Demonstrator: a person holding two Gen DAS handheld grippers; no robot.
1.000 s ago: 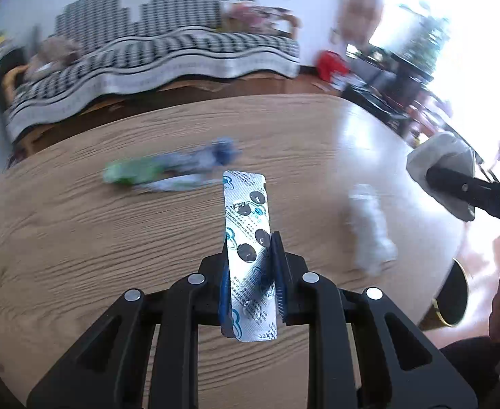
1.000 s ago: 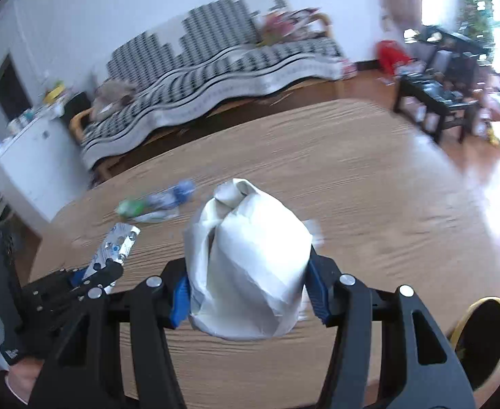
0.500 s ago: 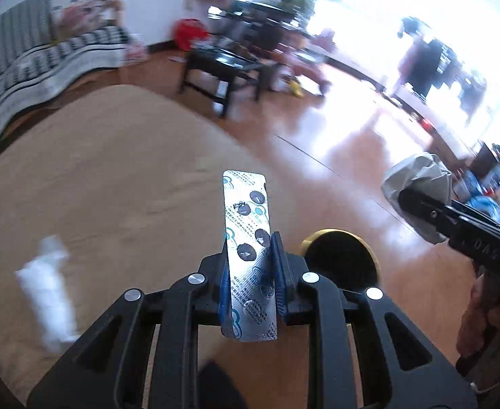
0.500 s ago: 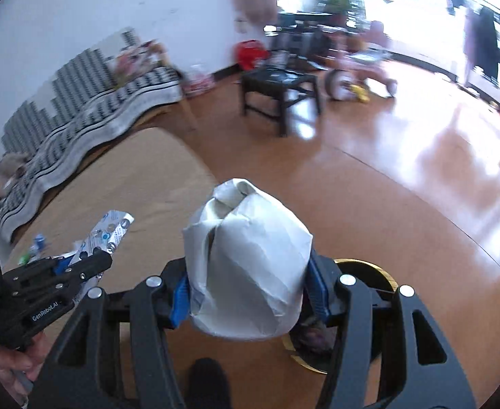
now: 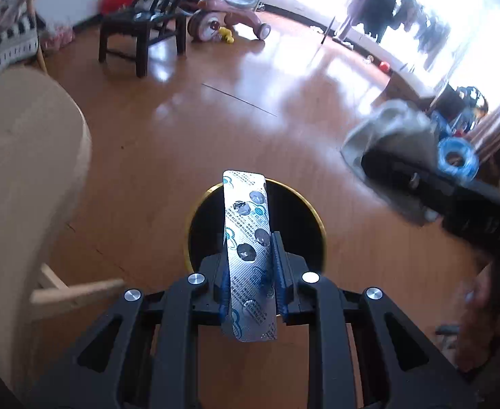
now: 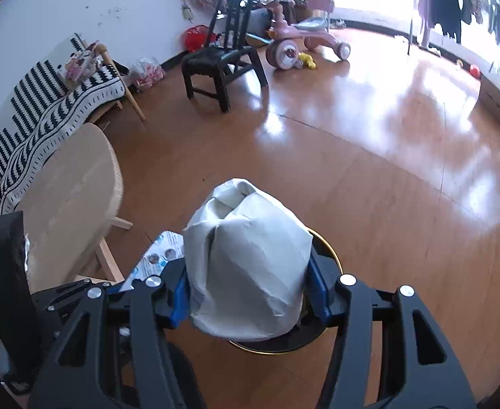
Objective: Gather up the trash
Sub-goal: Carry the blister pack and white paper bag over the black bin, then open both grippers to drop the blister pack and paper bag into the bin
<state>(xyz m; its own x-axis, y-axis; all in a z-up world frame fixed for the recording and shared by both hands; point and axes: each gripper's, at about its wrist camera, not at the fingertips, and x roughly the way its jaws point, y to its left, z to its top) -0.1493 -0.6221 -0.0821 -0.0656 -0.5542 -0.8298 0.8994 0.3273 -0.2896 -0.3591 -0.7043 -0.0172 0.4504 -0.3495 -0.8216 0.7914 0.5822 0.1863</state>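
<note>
Glossy wooden floor [image 5: 140, 156] lies under both tools. Left gripper [image 5: 250, 266] is clamped on one flat foil pill strip [image 5: 248, 245], upright above the round black bin [image 5: 304, 211] with its gold rim. Right gripper [image 6: 248, 293] squeezes one crumpled white paper ball [image 6: 246, 259] over that bin [image 6: 328, 252]; one pale round table [image 6: 69, 197] stands left of it
</note>
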